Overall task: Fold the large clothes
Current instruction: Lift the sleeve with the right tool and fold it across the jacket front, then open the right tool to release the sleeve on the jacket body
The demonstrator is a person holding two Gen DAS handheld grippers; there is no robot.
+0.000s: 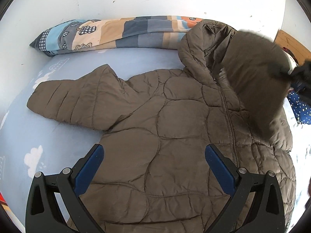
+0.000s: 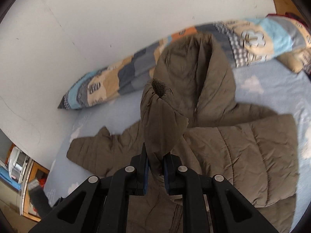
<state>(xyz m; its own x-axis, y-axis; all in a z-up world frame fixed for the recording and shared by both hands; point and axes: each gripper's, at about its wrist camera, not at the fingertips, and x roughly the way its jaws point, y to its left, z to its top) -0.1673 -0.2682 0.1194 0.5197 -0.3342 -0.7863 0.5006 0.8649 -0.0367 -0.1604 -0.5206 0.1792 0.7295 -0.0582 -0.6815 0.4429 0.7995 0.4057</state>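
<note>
- left gripper (image 1: 153,153): jaws spread wide, nothing between the blue pads (image 1: 88,171), pointing steeply down; the pads touch nothing.
- right gripper (image 2: 156,163): jaws nearly closed, clamped on a sleeve (image 2: 161,120), which stands up between the pads (image 2: 146,176); it points down at a slant.
- in the left wrist view the right gripper shows only as a dark blur at the right edge.
- no hand or arm can be made out.
</note>
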